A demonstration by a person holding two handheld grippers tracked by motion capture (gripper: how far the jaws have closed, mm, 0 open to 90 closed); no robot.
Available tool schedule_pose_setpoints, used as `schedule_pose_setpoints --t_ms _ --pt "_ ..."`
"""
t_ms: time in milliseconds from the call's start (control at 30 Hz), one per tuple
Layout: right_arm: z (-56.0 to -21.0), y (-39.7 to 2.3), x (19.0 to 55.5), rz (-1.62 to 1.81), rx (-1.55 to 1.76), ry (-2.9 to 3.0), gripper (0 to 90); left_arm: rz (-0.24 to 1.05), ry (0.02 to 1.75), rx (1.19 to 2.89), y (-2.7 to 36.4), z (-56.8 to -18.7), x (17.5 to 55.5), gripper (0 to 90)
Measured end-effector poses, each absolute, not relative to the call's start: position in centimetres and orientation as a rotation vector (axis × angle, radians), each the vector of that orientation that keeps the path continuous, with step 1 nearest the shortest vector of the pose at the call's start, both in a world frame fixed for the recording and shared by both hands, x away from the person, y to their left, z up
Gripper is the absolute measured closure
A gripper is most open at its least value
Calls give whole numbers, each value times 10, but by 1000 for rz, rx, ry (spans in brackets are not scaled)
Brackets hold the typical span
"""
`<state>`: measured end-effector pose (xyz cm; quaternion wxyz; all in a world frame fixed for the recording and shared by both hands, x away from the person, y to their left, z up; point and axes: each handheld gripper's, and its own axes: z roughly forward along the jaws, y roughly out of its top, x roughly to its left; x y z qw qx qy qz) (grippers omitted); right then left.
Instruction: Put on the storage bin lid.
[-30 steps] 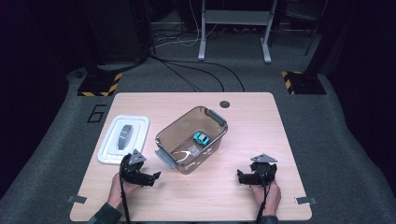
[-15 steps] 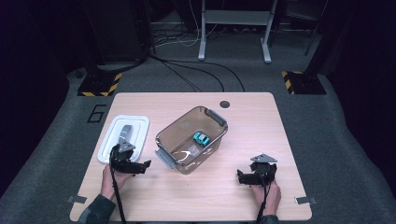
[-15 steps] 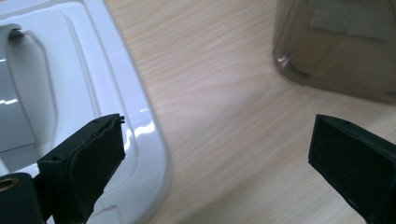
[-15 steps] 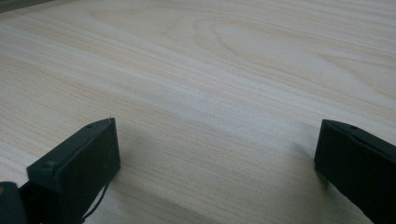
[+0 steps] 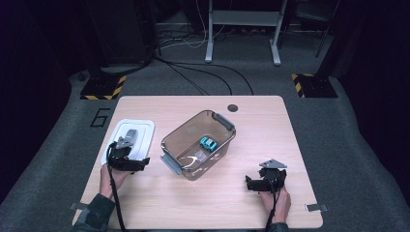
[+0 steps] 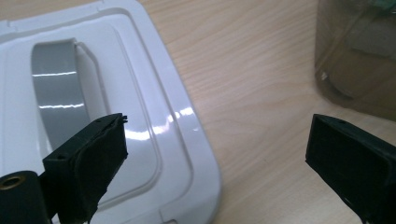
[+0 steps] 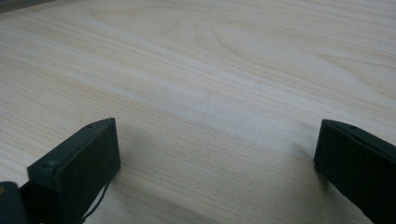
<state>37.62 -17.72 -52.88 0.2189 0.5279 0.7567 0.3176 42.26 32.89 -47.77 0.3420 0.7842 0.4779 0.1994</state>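
Two black two-jaw grippers are held wide apart-jawed: the left gripper (image 5: 126, 158) over the flat white plastic lid (image 6: 140, 116), the right gripper (image 5: 263, 182) above bare light wooden table (image 7: 224, 70). Between them is seen a clear brownish plastic bin (image 5: 180, 142) holding a small teal toy car (image 5: 208, 143).

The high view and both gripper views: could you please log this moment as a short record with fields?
surface: wooden table
container: clear bin, mid-table, no lid on it
bin contents: teal toy car; other items unclear
lid: white lid with grey handle, flat on the table left of the bin
left gripper: open, over the lid's near edge, holding nothing
right gripper: open, low over bare wood, holding nothing
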Motion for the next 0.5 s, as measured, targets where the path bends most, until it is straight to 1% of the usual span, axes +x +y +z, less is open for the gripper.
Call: schedule_pose_setpoints --t_ms 200,267,300,500 --pt "-529 -177 376 880 1458 2095 0 517 1261 2038 335 -473 430 64" --pt "-529 -177 376 880 1457 2096 0 556 1263 2042 336 -471 432 71" --pt "-529 -177 376 880 1458 2096 0 545 1268 2050 337 -470 432 71" --pt "-529 -177 376 880 1456 2097 0 565 1305 2012 345 -466 441 74"
